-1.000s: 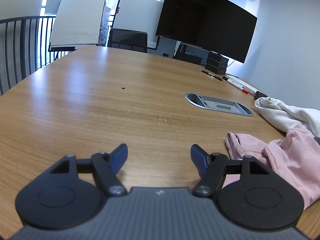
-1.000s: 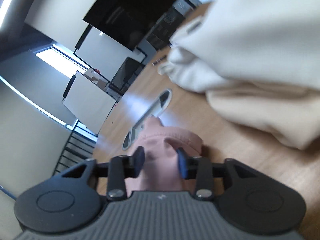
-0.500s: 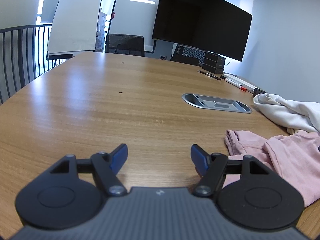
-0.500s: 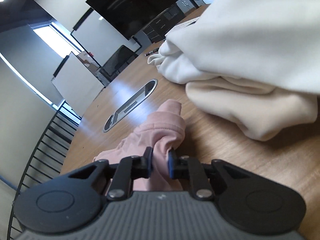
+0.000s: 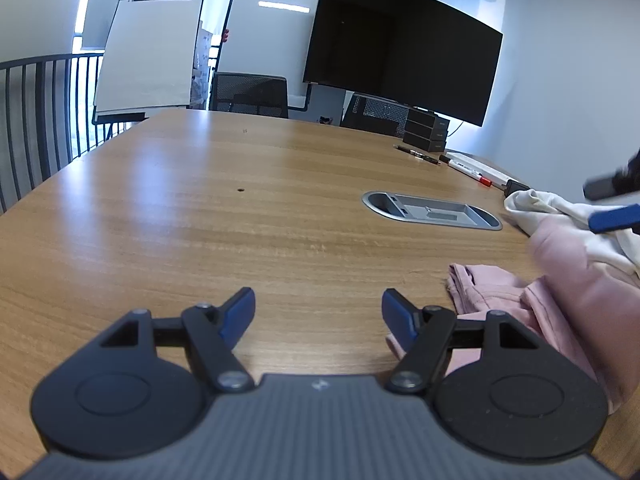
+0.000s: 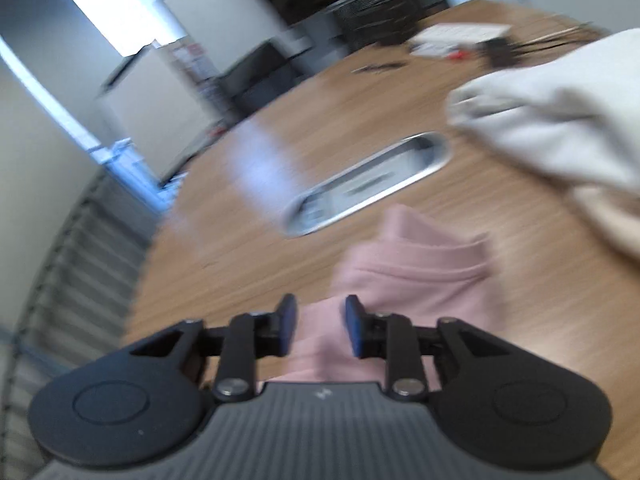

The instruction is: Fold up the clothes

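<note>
A pink garment lies crumpled on the wooden table at the right, with one part raised and blurred. My left gripper hovers open low over the bare wood, just left of the garment's edge, holding nothing. In the right wrist view the pink garment runs between the blue pads of my right gripper, which is shut on a fold of it. The tips of the right gripper show at the far right edge of the left wrist view.
A heap of white and cream clothes lies behind the pink one, also seen as white clothes. A metal cable hatch is set in the table. Markers and papers lie beyond, under a large dark screen. A railing borders the left.
My right gripper closed on the pink garment and has swung up and leftward with it; its view is now motion-blurred. The left gripper stayed open and nearly still.
</note>
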`<state>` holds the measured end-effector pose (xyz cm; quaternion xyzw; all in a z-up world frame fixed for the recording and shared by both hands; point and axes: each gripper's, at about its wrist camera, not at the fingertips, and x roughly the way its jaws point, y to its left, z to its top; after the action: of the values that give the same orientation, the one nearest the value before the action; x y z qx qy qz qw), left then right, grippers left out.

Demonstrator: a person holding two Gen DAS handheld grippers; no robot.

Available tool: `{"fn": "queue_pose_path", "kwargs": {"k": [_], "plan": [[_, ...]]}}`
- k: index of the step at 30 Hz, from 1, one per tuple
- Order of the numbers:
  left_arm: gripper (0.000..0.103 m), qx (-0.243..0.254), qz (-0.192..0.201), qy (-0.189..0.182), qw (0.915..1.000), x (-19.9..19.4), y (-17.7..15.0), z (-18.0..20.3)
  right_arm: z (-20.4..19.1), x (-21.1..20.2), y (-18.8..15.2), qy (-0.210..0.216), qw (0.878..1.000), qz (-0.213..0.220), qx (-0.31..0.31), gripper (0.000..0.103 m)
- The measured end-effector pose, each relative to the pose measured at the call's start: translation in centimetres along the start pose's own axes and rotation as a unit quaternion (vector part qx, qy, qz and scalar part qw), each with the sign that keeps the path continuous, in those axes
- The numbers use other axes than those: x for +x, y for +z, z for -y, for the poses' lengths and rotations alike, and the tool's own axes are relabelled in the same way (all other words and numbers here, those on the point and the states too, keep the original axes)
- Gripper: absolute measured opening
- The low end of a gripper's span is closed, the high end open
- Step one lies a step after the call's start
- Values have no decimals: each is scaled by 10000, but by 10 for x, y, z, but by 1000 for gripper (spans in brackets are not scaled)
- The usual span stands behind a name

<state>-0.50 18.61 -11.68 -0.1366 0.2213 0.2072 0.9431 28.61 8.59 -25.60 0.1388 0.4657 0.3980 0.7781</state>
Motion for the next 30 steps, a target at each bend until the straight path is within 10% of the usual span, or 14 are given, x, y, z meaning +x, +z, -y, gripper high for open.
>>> {"fn": "queue_pose_path", "kwargs": {"k": [6, 17, 21, 30], "plan": [[68, -107, -55, -69, 9999, 1, 2, -2, -45, -5, -37, -190, 9918, 239, -1240, 39], [69, 196, -118, -162, 9996, 0, -4, 10, -61, 4, -160, -1536, 9377, 312, -3101, 48], [69, 146, -121, -160, 9997, 1, -4, 8, -44, 30, -154, -1739, 9327, 576, -3106, 15], [69, 168, -135, -184, 9996, 1, -4, 9, -69, 7, -148, -1243, 9214, 1278, -3454, 9]]}}
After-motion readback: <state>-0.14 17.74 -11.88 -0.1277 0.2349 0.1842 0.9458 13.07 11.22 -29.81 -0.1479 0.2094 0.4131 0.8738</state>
